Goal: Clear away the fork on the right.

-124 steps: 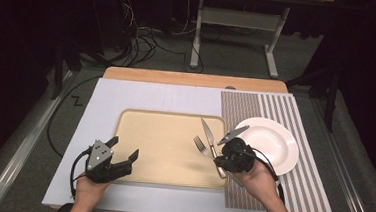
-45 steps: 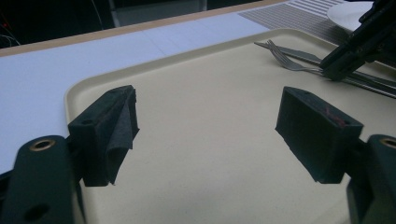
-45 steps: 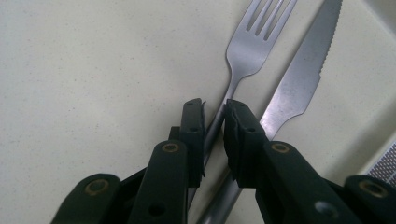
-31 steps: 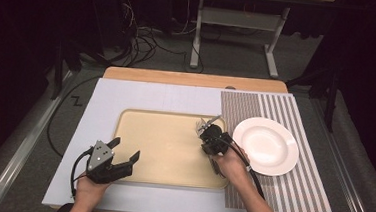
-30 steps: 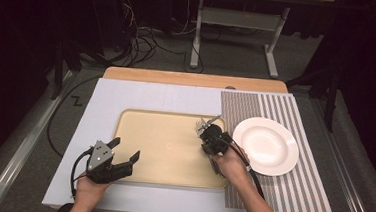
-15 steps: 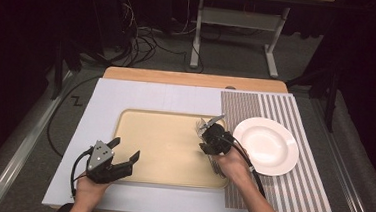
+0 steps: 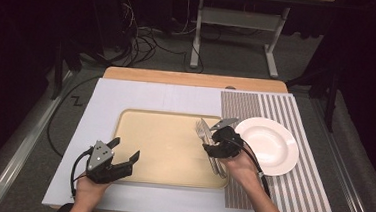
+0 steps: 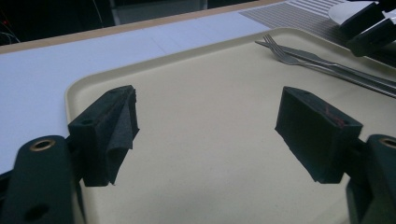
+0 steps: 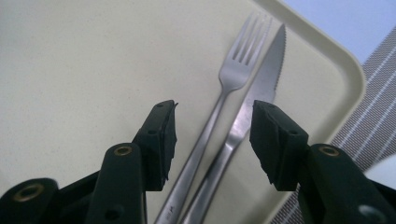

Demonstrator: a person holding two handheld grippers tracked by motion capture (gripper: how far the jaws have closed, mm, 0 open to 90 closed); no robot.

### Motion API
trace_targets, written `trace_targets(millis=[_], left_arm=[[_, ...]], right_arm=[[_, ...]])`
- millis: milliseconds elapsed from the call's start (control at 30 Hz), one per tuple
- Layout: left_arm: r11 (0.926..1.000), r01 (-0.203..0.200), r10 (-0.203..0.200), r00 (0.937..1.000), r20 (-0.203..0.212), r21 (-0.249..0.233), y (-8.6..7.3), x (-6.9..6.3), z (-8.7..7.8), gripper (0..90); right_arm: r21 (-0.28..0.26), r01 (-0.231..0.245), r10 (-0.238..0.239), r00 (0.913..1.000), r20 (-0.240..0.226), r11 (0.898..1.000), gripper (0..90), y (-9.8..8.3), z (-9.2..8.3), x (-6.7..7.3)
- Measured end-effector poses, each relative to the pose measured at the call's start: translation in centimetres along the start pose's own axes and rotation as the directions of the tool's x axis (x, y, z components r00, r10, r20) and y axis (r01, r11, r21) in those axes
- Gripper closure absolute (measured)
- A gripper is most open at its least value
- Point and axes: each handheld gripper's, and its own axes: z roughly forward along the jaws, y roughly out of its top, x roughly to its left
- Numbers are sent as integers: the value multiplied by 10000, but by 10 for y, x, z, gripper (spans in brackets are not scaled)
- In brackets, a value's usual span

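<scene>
Since the right gripper (image 9: pixel 212 142) has just been opening over the cutlery, the risk I'd watch is a pad catching a handle as the hand pulls away, which would drag the fork (image 9: pixel 223 101) or the knife (image 9: pixel 249 112) out of line or nudge one up onto the tray (image 9: pixel 84 60) rim. In the right gripper view its jaws stand about halfway apart with both handles running between them, and neither pad looks to press on the metal, so I'd say it holds nothing. The fork and knife lie flat, side by side, touching or very nearly along the handles, near the tray's right edge, tines and blade pointing away from the person. In the high view the right gripper (image 7: pixel 222 141) sits right above them, with the white plate (image 7: pixel 268 144) just beside on the striped mat (image 7: pixel 276 104). The other worry is a sleeve or the trailing cable brushing the plate. The left gripper (image 8: pixel 205 135) hangs wide apart and empty over the tray's near left part, well apart from the cutlery, above the counter (image 7: pixel 146 95).
</scene>
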Motion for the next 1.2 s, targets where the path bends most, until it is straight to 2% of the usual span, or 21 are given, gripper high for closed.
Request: trace_targets(millis=[200,333,600,1200], left_arm=[[10000,22,-22,10000,-12,15,0,0,0,219],[10000,32,-32,10000,-23,-1,0,0,0,219],[10000,30,-30,10000,-20,10,0,0,0,219],[10000,63,-63,10000,-33,-7,0,0,-1,219]], right_arm=[[-178,-112,114,9999,114,9998,521,-11,-9,-7],[-372,-282,278,9996,-102,9989,519,-16,-14,-10],[-752,-276,270,9996,-86,9968,483,-27,-22,-13],[-1578,-635,612,9979,-195,9854,437,-58,-44,-23]])
